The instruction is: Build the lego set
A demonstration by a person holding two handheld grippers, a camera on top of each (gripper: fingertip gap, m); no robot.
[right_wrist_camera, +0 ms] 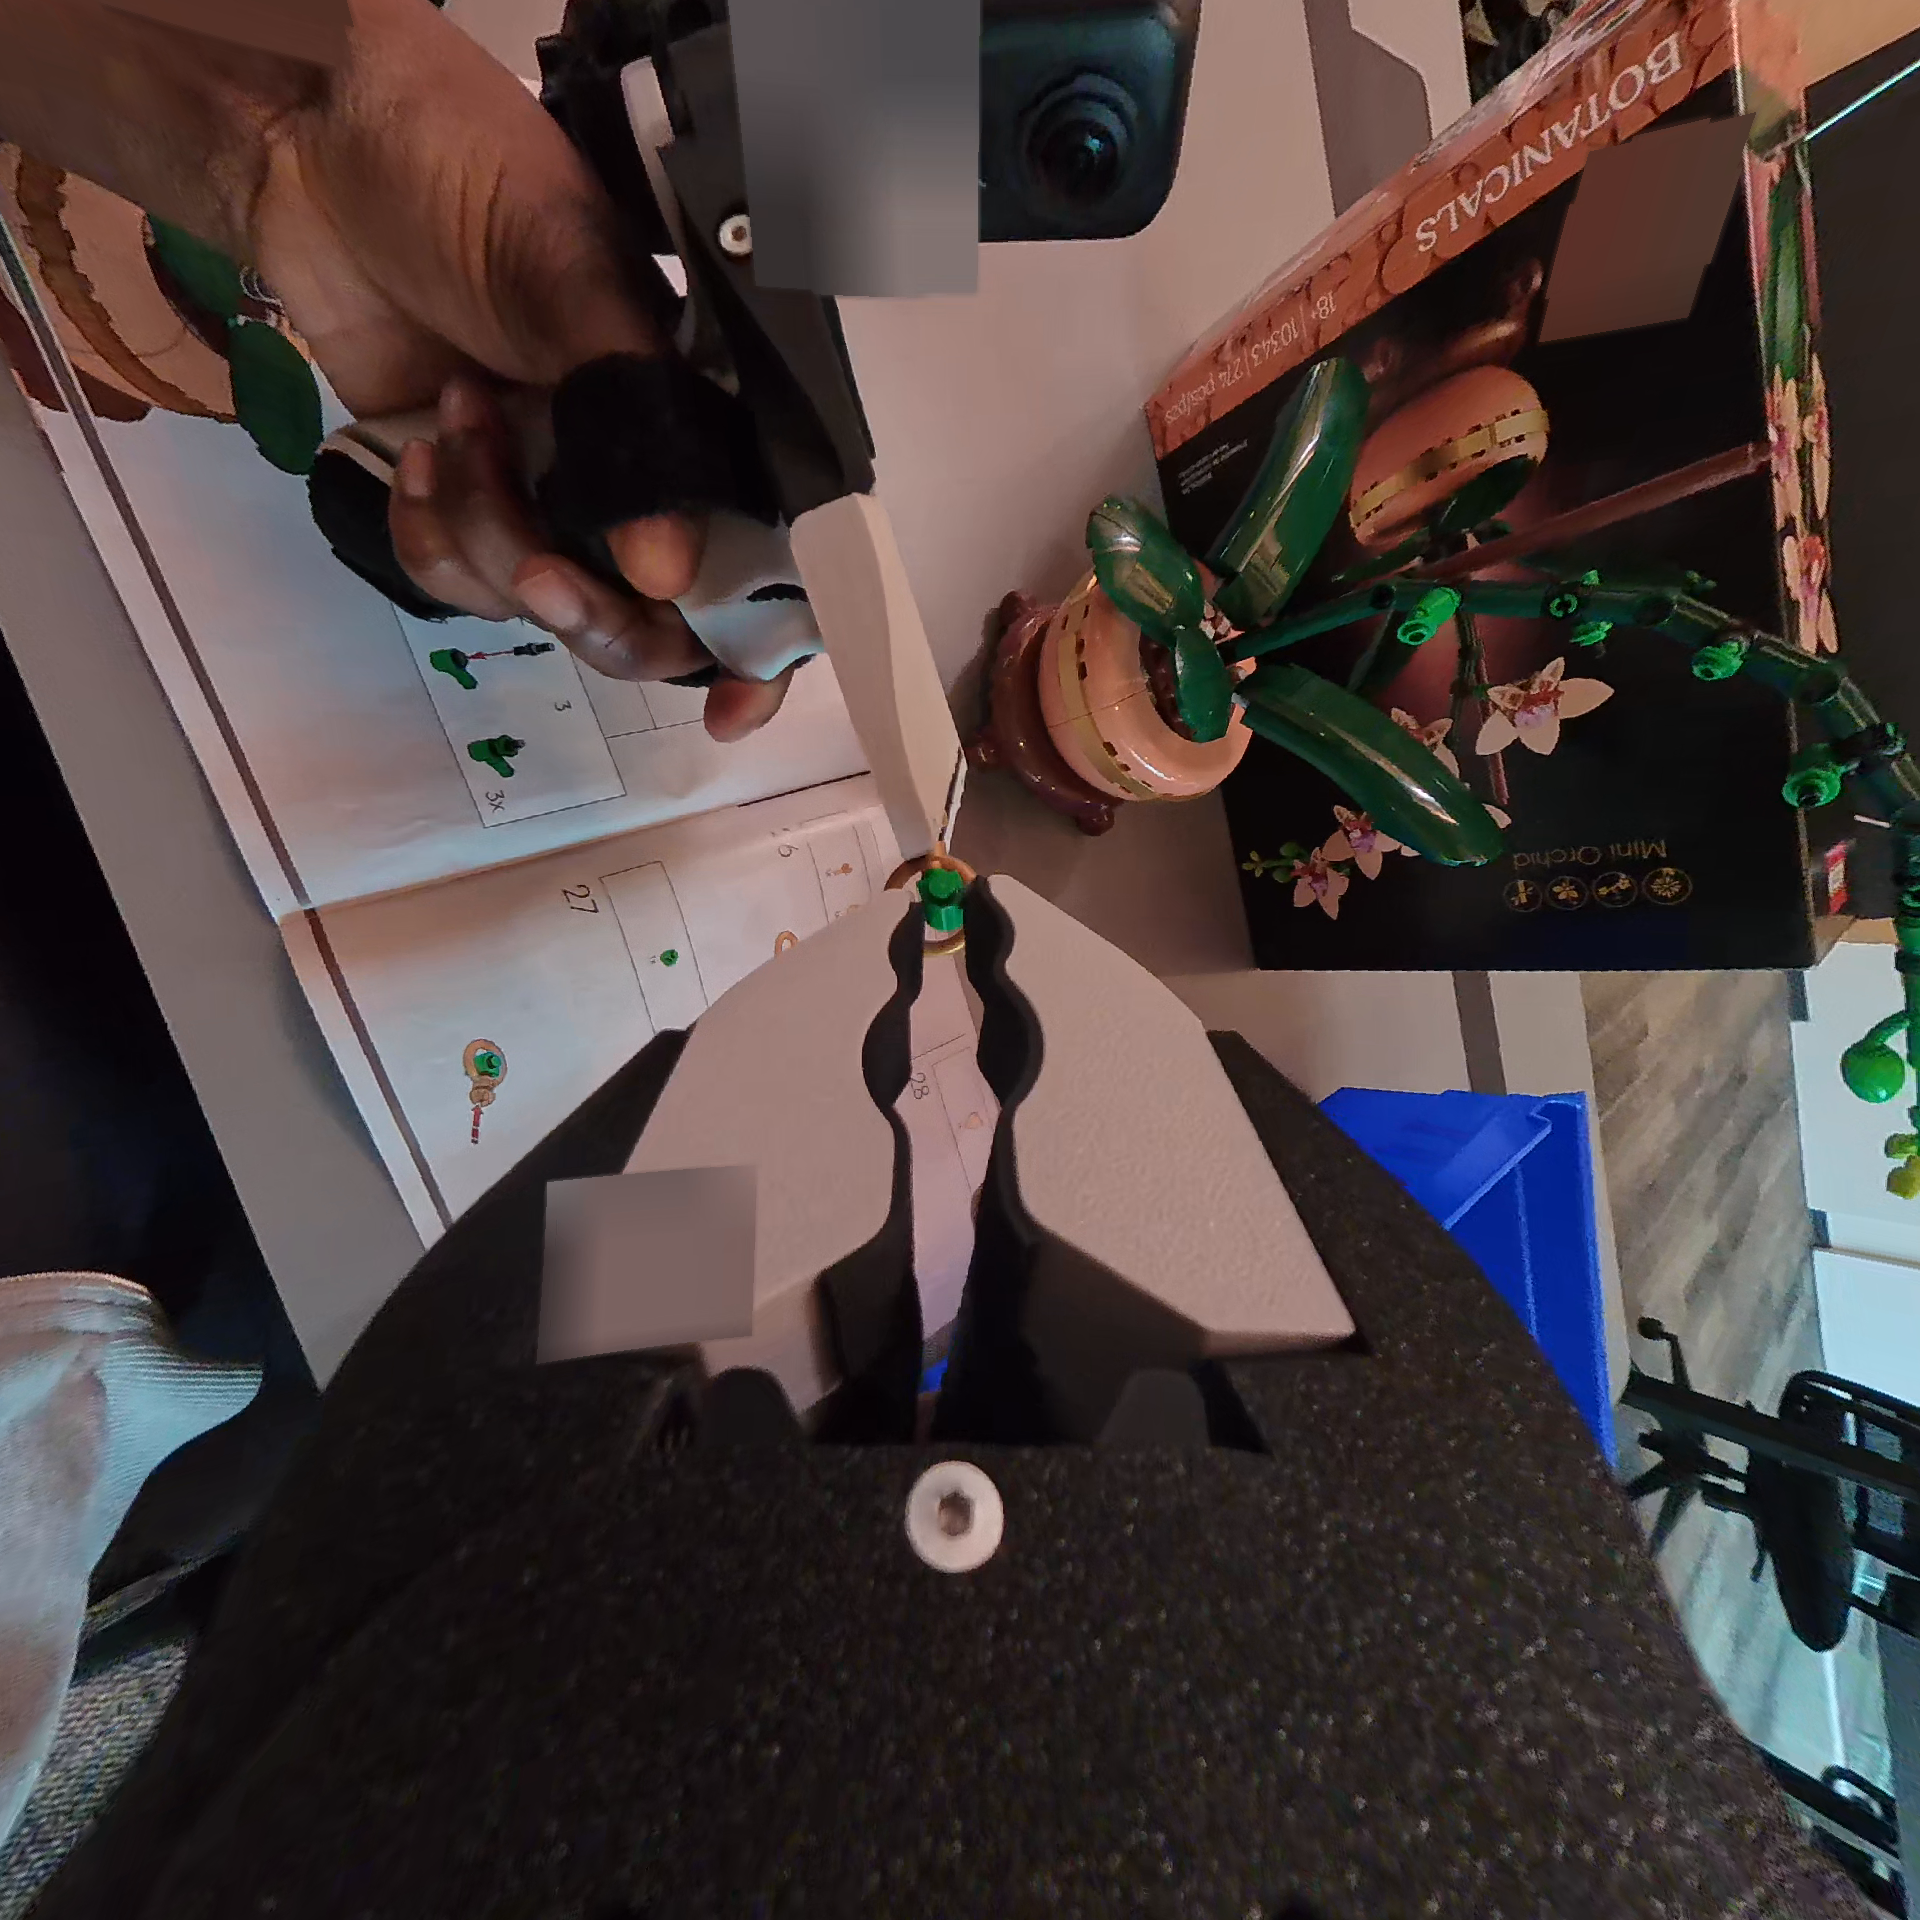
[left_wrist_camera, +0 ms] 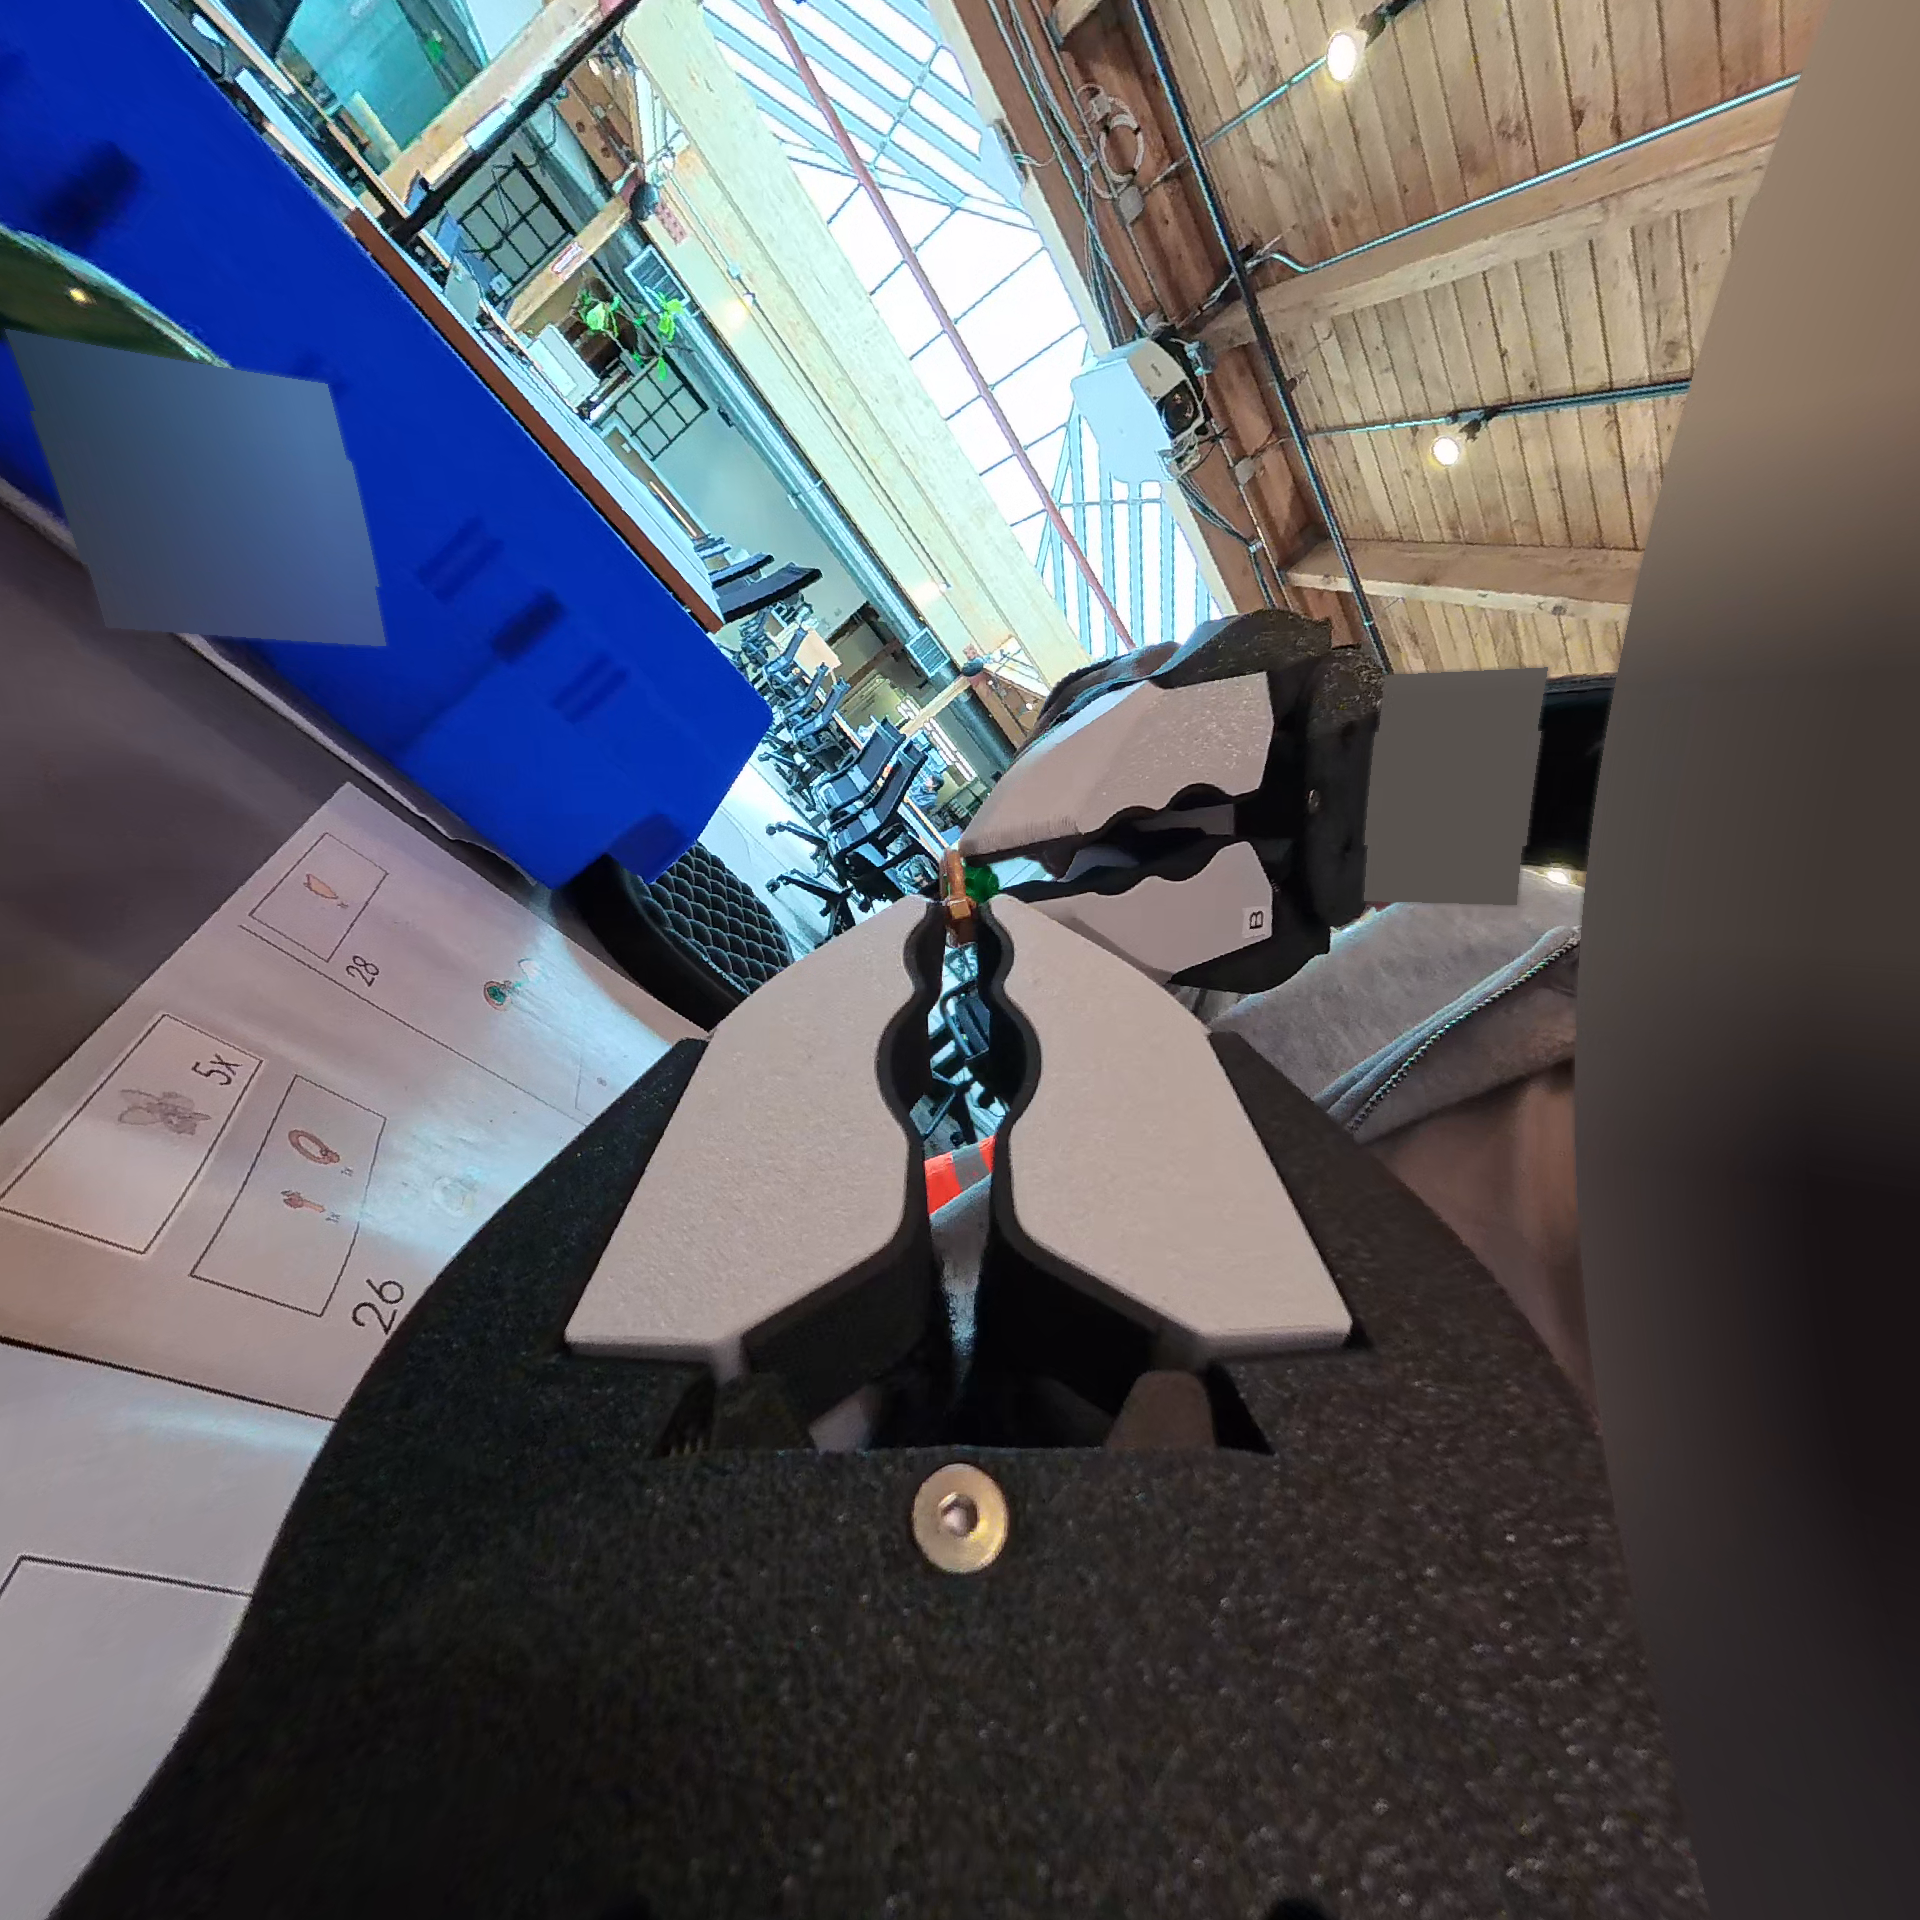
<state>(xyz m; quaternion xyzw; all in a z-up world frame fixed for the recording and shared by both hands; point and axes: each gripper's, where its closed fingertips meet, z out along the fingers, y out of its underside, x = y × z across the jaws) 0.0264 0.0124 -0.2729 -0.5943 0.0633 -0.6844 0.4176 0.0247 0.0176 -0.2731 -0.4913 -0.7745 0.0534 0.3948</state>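
My left gripper (left_wrist_camera: 958,912) is shut on a small tan ring piece (left_wrist_camera: 953,899), pinched at its fingertips. My right gripper (right_wrist_camera: 943,896) is shut on a small green stud piece (right_wrist_camera: 940,899). The two tips meet in mid-air, with the green piece (left_wrist_camera: 980,883) sitting in the tan ring (right_wrist_camera: 945,945). The right gripper (left_wrist_camera: 995,868) comes in from the upper right in the left wrist view. The left gripper (right_wrist_camera: 940,826) comes down from above in the right wrist view, held by a hand (right_wrist_camera: 468,364). The built orchid model stands in its tan pot (right_wrist_camera: 1112,696).
An open instruction booklet (right_wrist_camera: 520,831) lies on the table under the grippers and also shows in the left wrist view (left_wrist_camera: 260,1091). The set's box (right_wrist_camera: 1621,644) stands behind the orchid. A blue bin (left_wrist_camera: 416,468) stands by the booklet and shows again in the right wrist view (right_wrist_camera: 1507,1195). My left and right fingertips are right by each other.
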